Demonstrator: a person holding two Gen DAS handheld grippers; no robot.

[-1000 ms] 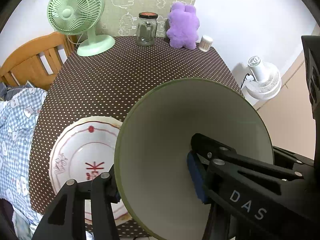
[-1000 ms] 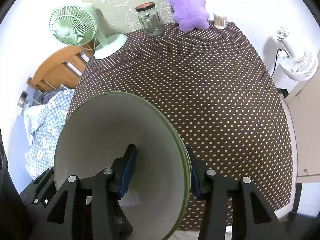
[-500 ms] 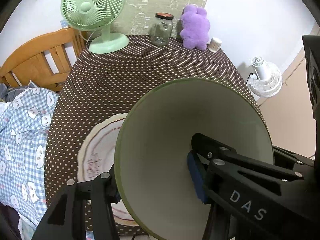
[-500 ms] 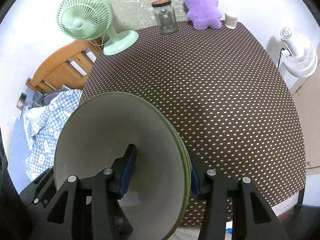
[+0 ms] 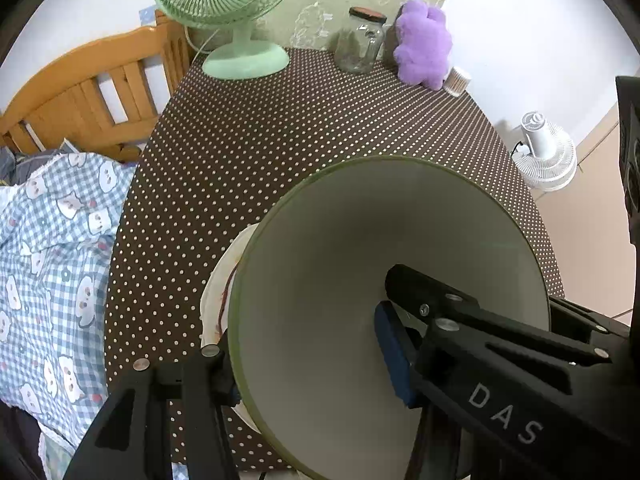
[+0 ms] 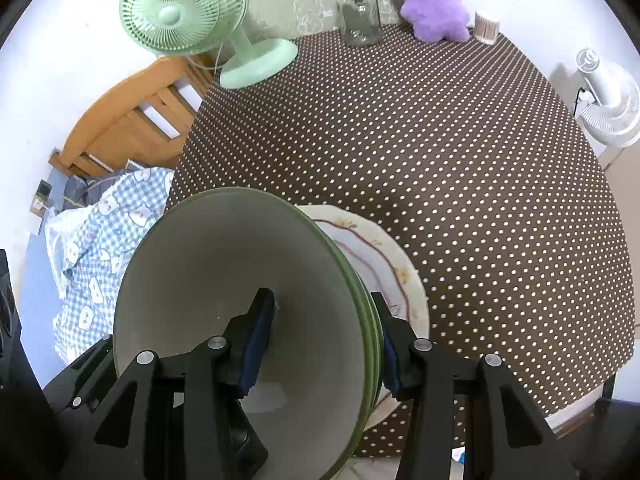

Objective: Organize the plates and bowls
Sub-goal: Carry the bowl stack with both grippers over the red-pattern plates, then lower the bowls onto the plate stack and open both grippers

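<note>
— What do you have at the top of your left wrist view?
— A green desk fan [image 5: 224, 4], a glass jar [image 5: 360, 46] and a purple plush toy [image 5: 424, 46] on the dotted tablecloth [image 5: 280, 140].
— And at your left edge?
— A wooden bed frame [image 5: 88, 88] and a checked blanket [image 5: 44, 248]; a white fan [image 5: 546, 156] sits right.

Green bowl [image 5: 360, 260] hides most of white plate [image 5: 224, 280] — pattern unreadable.
</note>
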